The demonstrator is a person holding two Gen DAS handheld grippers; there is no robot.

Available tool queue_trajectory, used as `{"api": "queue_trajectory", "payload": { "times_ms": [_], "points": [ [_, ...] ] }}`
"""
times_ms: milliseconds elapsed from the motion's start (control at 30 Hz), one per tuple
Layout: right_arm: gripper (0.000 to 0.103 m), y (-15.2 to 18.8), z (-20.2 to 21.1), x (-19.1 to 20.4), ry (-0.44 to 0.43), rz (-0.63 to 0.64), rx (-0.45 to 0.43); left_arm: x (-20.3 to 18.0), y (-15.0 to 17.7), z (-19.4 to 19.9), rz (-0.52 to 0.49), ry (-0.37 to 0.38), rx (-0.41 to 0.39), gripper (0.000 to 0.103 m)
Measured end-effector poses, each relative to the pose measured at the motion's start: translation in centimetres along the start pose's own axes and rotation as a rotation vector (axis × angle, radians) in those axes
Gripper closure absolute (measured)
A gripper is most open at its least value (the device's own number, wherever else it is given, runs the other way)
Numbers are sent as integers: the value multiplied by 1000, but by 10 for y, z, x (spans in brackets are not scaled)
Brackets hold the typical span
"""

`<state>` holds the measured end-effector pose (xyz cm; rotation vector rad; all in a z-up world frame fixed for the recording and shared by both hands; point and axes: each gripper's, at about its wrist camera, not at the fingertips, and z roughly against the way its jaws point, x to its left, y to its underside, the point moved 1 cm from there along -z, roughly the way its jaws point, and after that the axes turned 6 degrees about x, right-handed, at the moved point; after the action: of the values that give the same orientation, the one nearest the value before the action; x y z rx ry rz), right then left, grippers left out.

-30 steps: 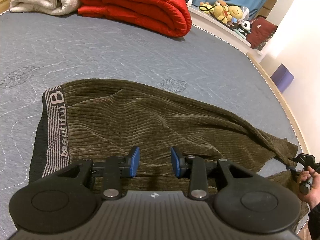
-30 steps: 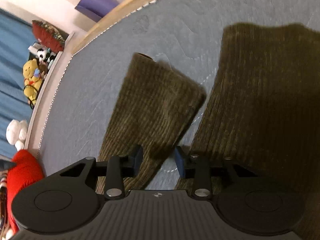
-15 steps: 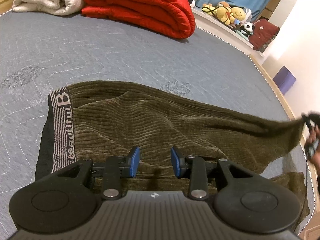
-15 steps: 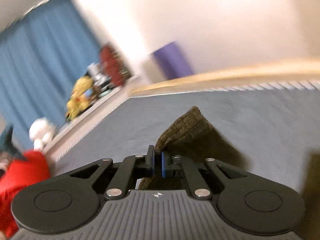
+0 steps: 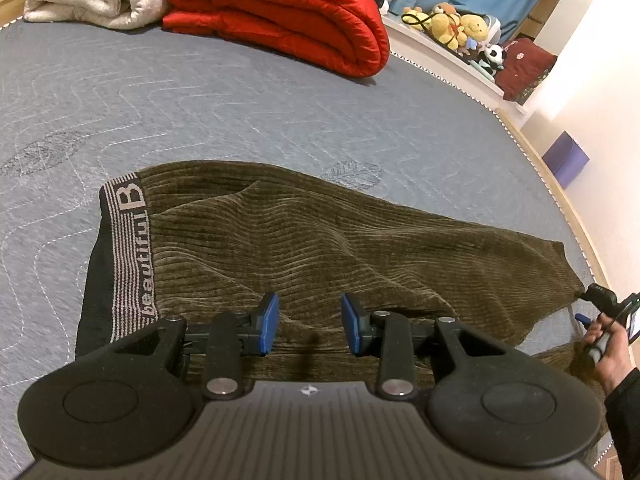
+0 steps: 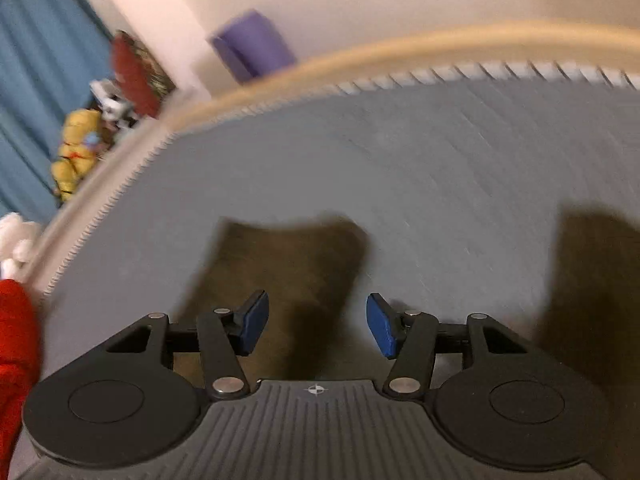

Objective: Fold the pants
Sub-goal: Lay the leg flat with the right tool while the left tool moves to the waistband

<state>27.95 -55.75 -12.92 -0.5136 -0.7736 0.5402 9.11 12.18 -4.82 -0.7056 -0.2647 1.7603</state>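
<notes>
Corduroy pants [image 5: 320,240], one pair, are spread at twelve o'clock beyond the left gripper [image 5: 309,322], part-open, empty; the right gripper [image 6: 316,326], just opened, is empty above one leg.

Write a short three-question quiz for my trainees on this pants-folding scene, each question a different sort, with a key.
1. True or false: the left gripper is clamped on the waistband.
2. Which folded item lies on the mattress beyond the pants? A) red quilt B) green towel C) striped rug
3. Fill in: the right gripper has its jaws ____, with nothing pressed between the pads.

Key
1. False; its jaws stand apart above the ribbed fabric.
2. A, the red quilt.
3. Open; they have just been opening, and the pant leg lies beneath.
</notes>
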Motion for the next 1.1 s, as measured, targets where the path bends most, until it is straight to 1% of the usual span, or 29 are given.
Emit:
{"api": "queue_trajectory", "payload": {
  "times_ms": [33, 67, 133, 167, 233, 267, 300, 367, 400, 433, 467, 500, 567, 600, 633, 667, 700, 767, 867, 933, 967, 1000, 1033, 1067, 1100],
  "points": [
    [48, 8, -1, -5, 5, 1, 11, 0, 0, 0, 0, 0, 0, 65],
    [48, 14, 0, -3, 8, 19, -7, -1, 0, 0, 2, 0, -1, 65],
    [48, 24, 2, 8, 47, 87, -24, -2, -1, 0, 3, -2, -4, 65],
    [48, 27, 1, 13, 52, 95, -25, -2, -1, 0, 2, -3, -5, 65],
    [50, 27, -9, 31, 28, 103, 1, -3, 0, -1, -1, -5, -3, 65],
    [50, 25, -10, 41, -18, 112, 12, -3, 0, -2, -3, -7, -1, 65],
    [50, 19, -9, 53, -118, 118, -4, -3, 0, -1, -4, -8, -1, 65],
    [51, 8, 5, 66, -331, 141, -69, 0, 0, 0, -3, -8, 0, 65],
    [47, 4, 15, 66, -445, 149, -106, 2, 0, 0, 0, -8, -1, 65],
    [44, 2, 19, 63, -478, 144, -120, 4, -1, 1, 4, -9, -4, 62],
    [43, 2, 20, 56, -455, 125, -120, 5, -1, 1, 7, -11, -6, 61],
    [43, 5, 17, 45, -375, 95, -107, 7, -2, 2, 10, -14, -8, 60],
    [43, 13, 11, 18, -244, 13, -78, 8, -2, 2, 11, -15, -7, 60],
    [43, 17, 7, 7, -195, -10, -64, 8, -2, 2, 9, -14, -6, 60],
    [43, 22, 4, -2, -165, -11, -48, 7, -2, 2, 5, -14, -5, 60],
    [45, 28, 1, -8, -151, -8, -29, 6, -1, 2, 2, -14, -5, 60],
    [45, 32, -1, -13, -158, -1, -30, 5, 0, 2, 0, -14, -5, 60],
    [44, 33, -1, -6, -160, 32, -33, 3, 0, 2, -5, -16, -5, 60],
    [44, 21, -9, 13, -239, 30, -18, 3, 0, 2, -3, -19, -7, 60],
    [45, 16, -24, 28, -269, 40, 53, 3, -1, 2, -3, -23, -8, 60],
    [52, 16, -29, 31, -282, 33, 89, 3, -1, 2, -3, -26, -9, 60],
    [77, 16, -33, 35, -266, 34, 98, 4, -1, 2, -4, -28, -9, 59],
    [86, 18, -31, 38, -240, 47, 94, 5, -1, 2, -4, -32, -10, 59],
    [89, 19, -30, 41, -217, 58, 86, 7, -2, 3, -3, -35, -12, 59],
    [92, 21, -22, 40, -193, 63, 50, 9, -2, 4, -2, -39, -14, 59]
  ]
}}
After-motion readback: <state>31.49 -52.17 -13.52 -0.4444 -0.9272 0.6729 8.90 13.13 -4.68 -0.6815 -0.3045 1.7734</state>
